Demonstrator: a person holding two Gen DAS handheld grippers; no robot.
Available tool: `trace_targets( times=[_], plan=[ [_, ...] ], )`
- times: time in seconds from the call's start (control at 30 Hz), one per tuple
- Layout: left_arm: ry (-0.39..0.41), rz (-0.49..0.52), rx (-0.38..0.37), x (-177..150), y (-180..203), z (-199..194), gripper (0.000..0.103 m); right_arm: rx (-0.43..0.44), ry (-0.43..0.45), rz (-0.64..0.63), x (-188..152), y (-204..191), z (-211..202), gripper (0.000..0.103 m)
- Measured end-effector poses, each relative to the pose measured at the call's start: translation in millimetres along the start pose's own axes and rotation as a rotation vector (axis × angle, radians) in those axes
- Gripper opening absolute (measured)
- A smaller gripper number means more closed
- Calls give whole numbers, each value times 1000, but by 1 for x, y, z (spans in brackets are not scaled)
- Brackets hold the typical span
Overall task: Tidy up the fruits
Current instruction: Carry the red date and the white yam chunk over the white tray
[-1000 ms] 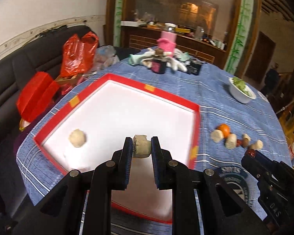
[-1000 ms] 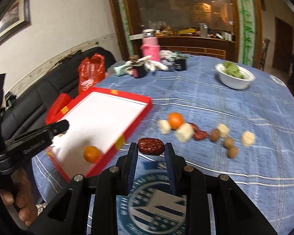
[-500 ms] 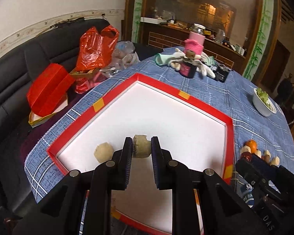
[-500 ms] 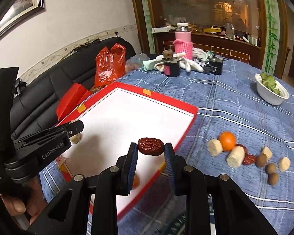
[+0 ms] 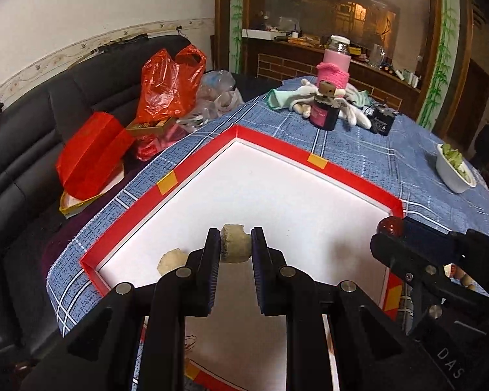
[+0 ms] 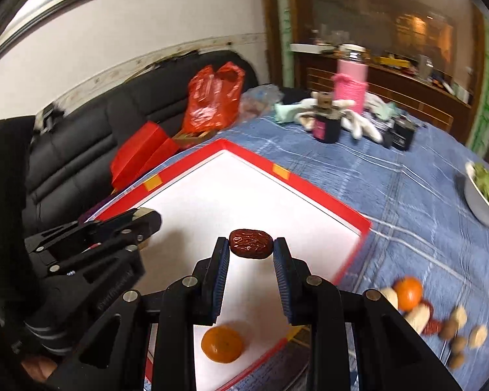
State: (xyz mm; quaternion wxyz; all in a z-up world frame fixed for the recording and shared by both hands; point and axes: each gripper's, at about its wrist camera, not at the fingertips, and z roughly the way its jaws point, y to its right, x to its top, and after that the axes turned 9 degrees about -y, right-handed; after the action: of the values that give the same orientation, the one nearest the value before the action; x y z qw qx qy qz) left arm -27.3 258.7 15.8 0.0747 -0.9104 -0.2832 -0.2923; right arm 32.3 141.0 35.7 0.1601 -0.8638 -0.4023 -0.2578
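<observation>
Presently, my inventory by view.

Left wrist view: my left gripper point(image 5: 235, 254) is clamped on a pale fruit chunk point(image 5: 234, 245), held above the white floor of the red-rimmed tray point(image 5: 352, 171). A second pale piece point(image 5: 172, 260) lies in the tray near its left corner, partly hidden behind my left finger. At right edge, my right gripper point(image 5: 391, 228) enters with a dark red fruit at its tip. Beyond the tray, on the blue checked tablecloth point(image 5: 375, 159): a dark jar point(image 5: 324, 114) and a white bowl of greens point(image 5: 454, 171). A red plastic bag point(image 5: 169, 84) sits on the black sofa.

Right wrist view: the right gripper point(image 6: 251, 251) is closed on a red date point(image 6: 250, 243), over the tray interior. One tangerine point(image 6: 223, 343) rests in the tray below the fingers. The left gripper point(image 6: 146, 220) stands at left, over the tray's left side. Unsorted fruits point(image 6: 437, 319) wait on the cloth right of the tray, another orange one among them; this part is blurred.

Risks, as I judge them: both grippers work over one tray, so a careless swing could knock them together. A release from height may let the date or chunk roll or bounce toward the low rim. The tangerine could be nudged if I lower the right gripper straight down.
</observation>
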Motion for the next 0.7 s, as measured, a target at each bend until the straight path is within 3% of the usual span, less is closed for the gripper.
trace_targets(
  times=[0.27,0.47,0.7],
  plan=[
    [-10,5,104,1,9,6,17,88,-13,50,-9,24,18,28],
    [-8,16,124,-1,18,6,17,100,-5,113,-13,41,19,28],
    [-12,30,136,-2,22,8,17,103,-18,101,-16,37,22,28]
  ],
)
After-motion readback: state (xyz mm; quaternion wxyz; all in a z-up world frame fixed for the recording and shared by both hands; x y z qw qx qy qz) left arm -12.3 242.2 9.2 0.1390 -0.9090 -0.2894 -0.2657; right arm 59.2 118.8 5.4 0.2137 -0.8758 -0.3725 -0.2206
